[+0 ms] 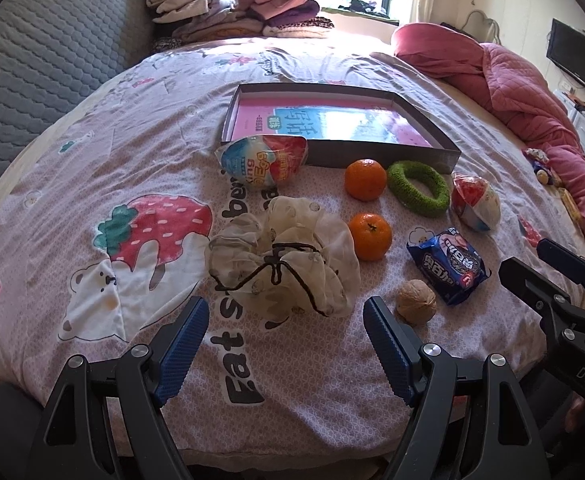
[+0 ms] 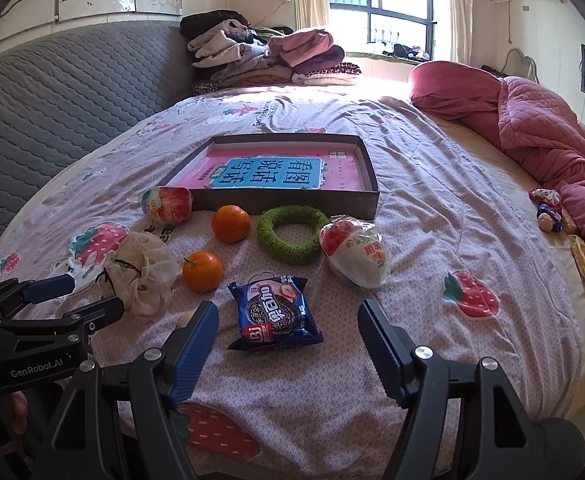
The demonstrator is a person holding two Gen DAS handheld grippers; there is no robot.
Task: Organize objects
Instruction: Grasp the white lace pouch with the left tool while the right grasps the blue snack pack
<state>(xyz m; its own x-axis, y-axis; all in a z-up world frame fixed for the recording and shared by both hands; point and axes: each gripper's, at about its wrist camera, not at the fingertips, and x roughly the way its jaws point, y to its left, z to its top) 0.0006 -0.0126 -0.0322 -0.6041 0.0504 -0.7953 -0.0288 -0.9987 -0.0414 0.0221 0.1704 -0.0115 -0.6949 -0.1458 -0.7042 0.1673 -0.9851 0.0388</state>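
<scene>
A shallow grey box (image 1: 424, 152) (image 2: 292, 205) with a pink-and-blue book inside lies on the bed. In front of it lie two wrapped egg toys (image 1: 266, 160) (image 2: 354, 254), two oranges (image 1: 365, 179) (image 1: 370, 236), a green knitted ring (image 1: 418, 189) (image 2: 290, 234), a cream scrunchie (image 1: 284, 266) (image 2: 144, 274), a blue cookie packet (image 1: 448, 266) (image 2: 274, 312) and a walnut (image 1: 416, 301). My left gripper (image 1: 284, 316) is open just short of the scrunchie. My right gripper (image 2: 288, 320) is open with the cookie packet between its fingertips, not touching.
The bed has a pink strawberry-print sheet (image 1: 132, 168). A red quilt (image 2: 532, 128) is bunched at the right, with small toys (image 2: 548, 210) beside it. Folded clothes (image 2: 268, 52) are stacked at the far end. A grey padded headboard (image 1: 52, 64) runs along the left.
</scene>
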